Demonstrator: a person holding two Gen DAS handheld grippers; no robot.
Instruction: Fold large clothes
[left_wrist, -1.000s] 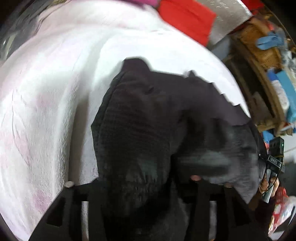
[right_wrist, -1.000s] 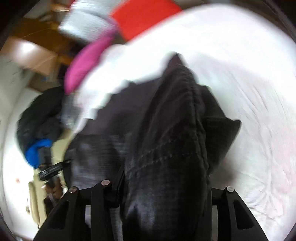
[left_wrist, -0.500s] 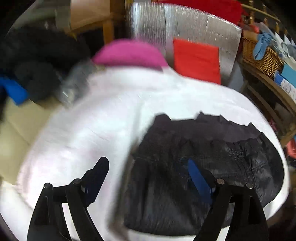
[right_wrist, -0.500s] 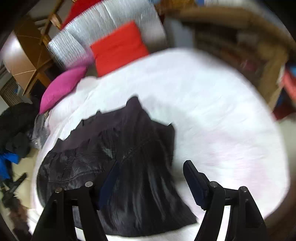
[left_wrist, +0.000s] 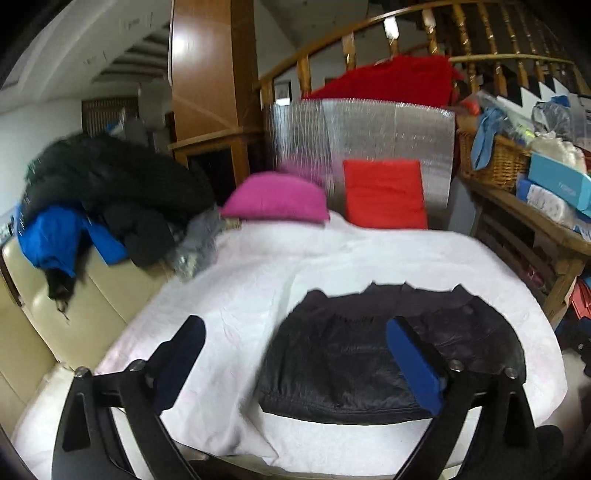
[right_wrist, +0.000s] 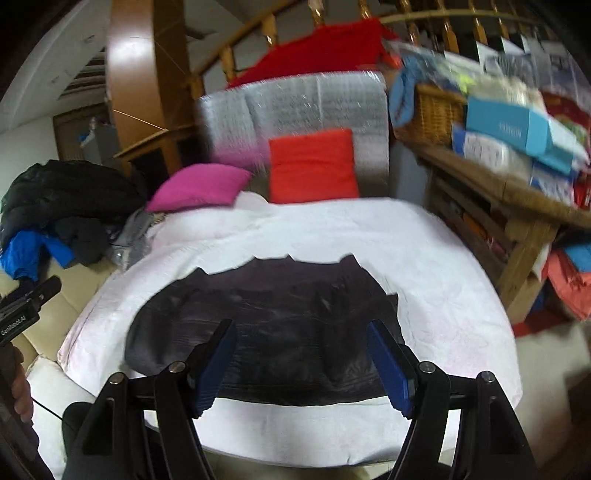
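Observation:
A black garment (left_wrist: 373, 354) lies folded into a flat rectangle on the white sheet (left_wrist: 258, 273) near the front edge. It also shows in the right wrist view (right_wrist: 280, 325). My left gripper (left_wrist: 295, 339) is open and empty, raised above the sheet and back from the garment. My right gripper (right_wrist: 301, 341) is open and empty, raised over the garment's near edge without touching it. The left gripper's body shows at the left edge of the right wrist view (right_wrist: 26, 306).
A pink pillow (left_wrist: 277, 199) and a red cushion (left_wrist: 384, 199) lie at the far end against a silver panel (left_wrist: 369, 133). A pile of dark and blue clothes (left_wrist: 92, 206) sits on the cream seat at left. A wooden shelf (left_wrist: 535, 221) with a basket and boxes stands at right.
Both grippers let go of the black garment, which now lies flat on the sheet. Both grippers opened, pulled back and lifted, so the whole room has come into view.

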